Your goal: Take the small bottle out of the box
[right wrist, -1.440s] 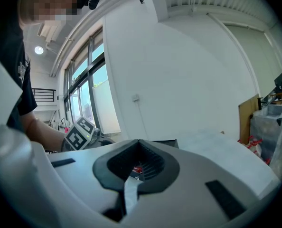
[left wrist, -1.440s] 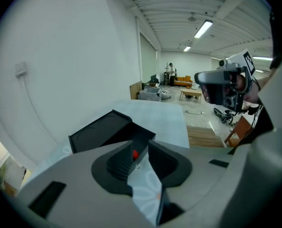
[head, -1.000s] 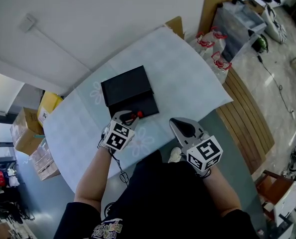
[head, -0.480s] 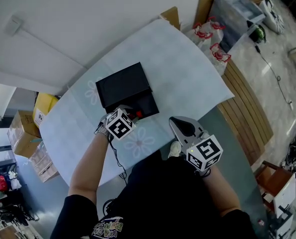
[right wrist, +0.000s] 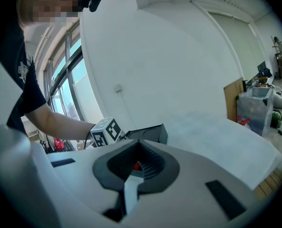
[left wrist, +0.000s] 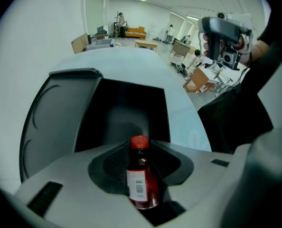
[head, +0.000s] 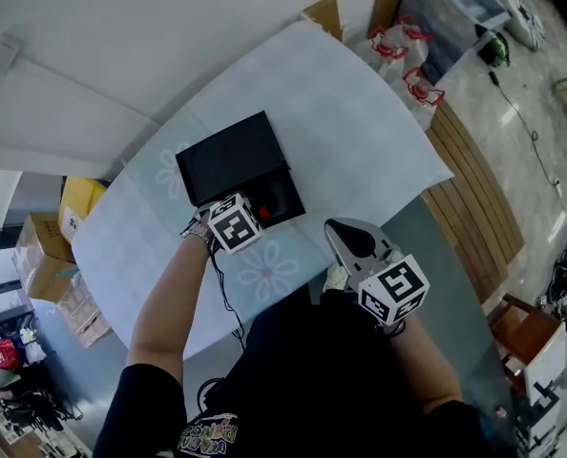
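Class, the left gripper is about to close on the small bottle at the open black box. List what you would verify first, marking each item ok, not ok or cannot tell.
1. Black box open, lid folded back: ok.
2. Small bottle between the left gripper's jaws: ok.
3. Grip on the bottle: not ok. The jaws have just been opening and do not press on it.
4. Right gripper apart from the box, holding nothing: ok.
5. Bottle upright or lying: cannot tell.
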Tool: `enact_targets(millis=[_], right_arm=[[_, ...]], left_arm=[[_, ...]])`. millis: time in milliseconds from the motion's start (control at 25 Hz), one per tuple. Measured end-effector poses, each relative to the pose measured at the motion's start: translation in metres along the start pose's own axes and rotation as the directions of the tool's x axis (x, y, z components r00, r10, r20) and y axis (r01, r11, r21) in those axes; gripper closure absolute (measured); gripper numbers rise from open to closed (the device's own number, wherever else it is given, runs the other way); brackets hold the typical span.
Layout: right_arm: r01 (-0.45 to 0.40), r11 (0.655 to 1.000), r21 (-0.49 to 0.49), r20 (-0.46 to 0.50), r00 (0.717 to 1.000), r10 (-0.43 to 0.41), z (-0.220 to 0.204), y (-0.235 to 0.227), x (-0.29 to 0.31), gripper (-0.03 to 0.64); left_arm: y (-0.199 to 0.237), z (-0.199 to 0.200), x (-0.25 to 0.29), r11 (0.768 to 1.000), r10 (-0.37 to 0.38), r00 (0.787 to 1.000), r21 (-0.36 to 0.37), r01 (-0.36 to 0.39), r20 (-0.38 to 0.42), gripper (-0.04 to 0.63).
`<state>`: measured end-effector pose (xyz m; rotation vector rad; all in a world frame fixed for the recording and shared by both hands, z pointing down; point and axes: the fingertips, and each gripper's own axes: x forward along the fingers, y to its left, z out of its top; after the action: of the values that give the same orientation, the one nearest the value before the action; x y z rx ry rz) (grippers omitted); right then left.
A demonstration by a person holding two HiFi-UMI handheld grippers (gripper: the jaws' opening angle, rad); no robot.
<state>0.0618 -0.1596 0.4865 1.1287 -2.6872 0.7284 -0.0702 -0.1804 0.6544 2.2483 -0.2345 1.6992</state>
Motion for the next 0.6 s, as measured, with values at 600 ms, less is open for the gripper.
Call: enact_targets(millis=[600], right_arm=[[0.007,0.999,0.034,-0.002,1.0,-0.007,-0.004,-0.008,0.001,0.598]], left_arm=[[0.014,-0.012,0.019,0.996,0.066,0.996,-0.052,-0.069,-0.056,0.42]])
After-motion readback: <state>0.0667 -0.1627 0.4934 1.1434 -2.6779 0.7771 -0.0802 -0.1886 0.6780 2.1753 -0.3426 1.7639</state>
